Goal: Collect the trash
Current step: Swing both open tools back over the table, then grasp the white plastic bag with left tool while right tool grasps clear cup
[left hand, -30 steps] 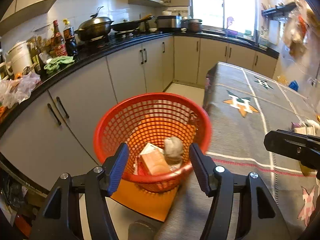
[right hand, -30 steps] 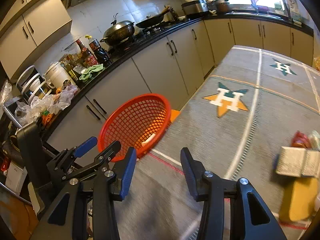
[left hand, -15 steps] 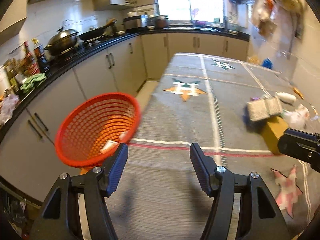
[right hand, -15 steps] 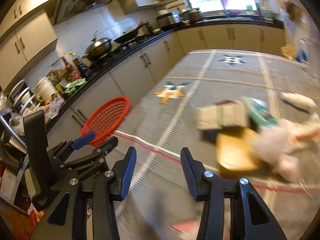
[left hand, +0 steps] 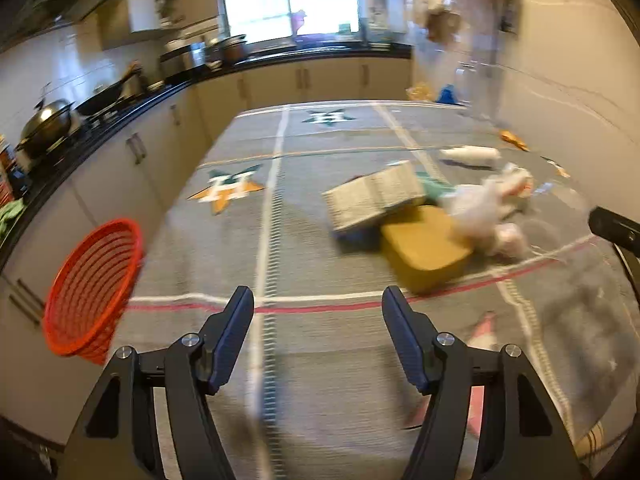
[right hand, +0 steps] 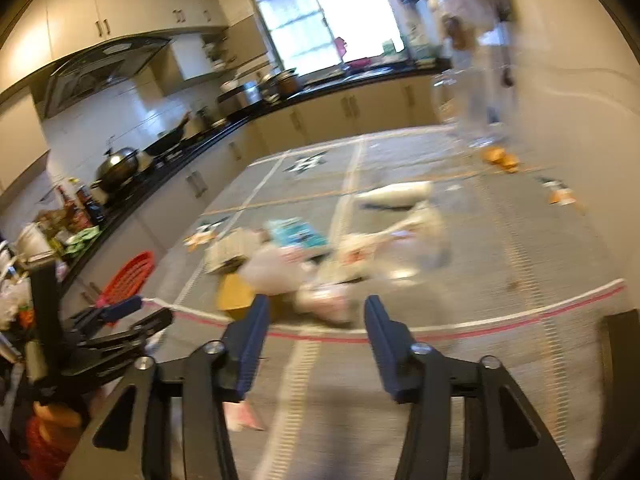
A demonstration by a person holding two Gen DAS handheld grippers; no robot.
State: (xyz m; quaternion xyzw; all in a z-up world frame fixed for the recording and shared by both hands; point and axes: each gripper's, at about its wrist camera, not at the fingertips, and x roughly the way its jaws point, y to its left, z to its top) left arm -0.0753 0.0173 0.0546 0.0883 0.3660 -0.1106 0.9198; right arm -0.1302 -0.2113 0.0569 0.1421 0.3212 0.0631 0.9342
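Note:
My left gripper [left hand: 317,300] hangs over the grey cloth table [left hand: 280,240], jaws opening a little with nothing between them. Ahead and to its right lies a trash pile: a grey flattened carton [left hand: 376,198], a yellow box [left hand: 428,248] and white crumpled bags [left hand: 484,204]. The red basket [left hand: 92,284] sits off the table's left edge. My right gripper [right hand: 316,308] has its jaws opening, empty, just short of the crumpled bags [right hand: 276,268] and the yellow box [right hand: 236,294]. A teal packet [right hand: 296,232] and a white bottle [right hand: 396,192] lie beyond.
A black counter [left hand: 120,112] with a wok [left hand: 48,124] and pots runs along the left over pale cabinets. Orange scraps [right hand: 500,158] lie at the table's far right near a wall. The left gripper [right hand: 120,320] shows at the right wrist view's left edge.
Both views have swung right, from the red basket to the trash pile on the table. The basket has slid to the left edge. The right gripper's jaws stand wider.

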